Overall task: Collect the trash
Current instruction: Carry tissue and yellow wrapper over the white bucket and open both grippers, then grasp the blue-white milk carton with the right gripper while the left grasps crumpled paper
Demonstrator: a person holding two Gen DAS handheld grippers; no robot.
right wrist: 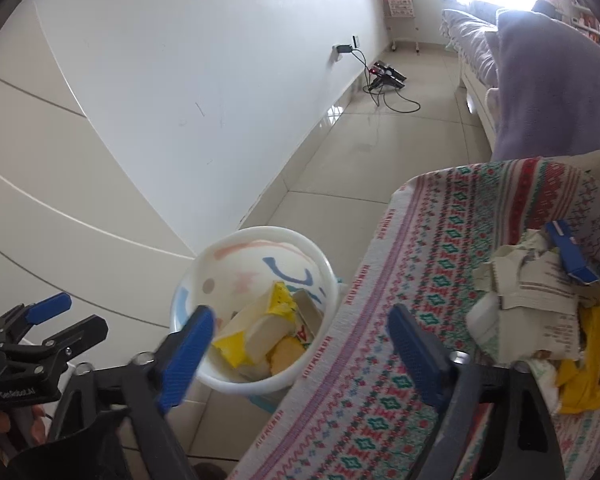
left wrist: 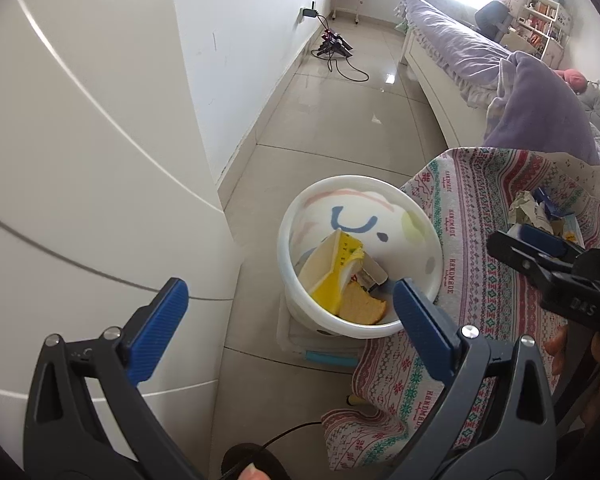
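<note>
On the tiled floor, tight against the patterned cloth (right wrist: 440,300), sits the white bin (right wrist: 256,240) with yellow wrappers (right wrist: 280,304) and a bread slice (left wrist: 360,304) inside. The right gripper (right wrist: 296,344) hangs above its rim, jaws spread wide, nothing between them. The left gripper (left wrist: 288,320), at nine o'clock from it, is equally agape and empty. More crumpled trash (right wrist: 540,292) (paper, mostly) lies on the cloth at three o'clock.

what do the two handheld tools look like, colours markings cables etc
Both match: the left tool and right tool have dark grey-black plastic arms with silver rivets, ending in blue ribbed pads. Seen from the other camera, the right tool's body carries white lettering reading "DAS", and the left tool's carries white lettering too small to read. A thin black cable runs below the left tool. No sleeve is clearly visible.
</note>
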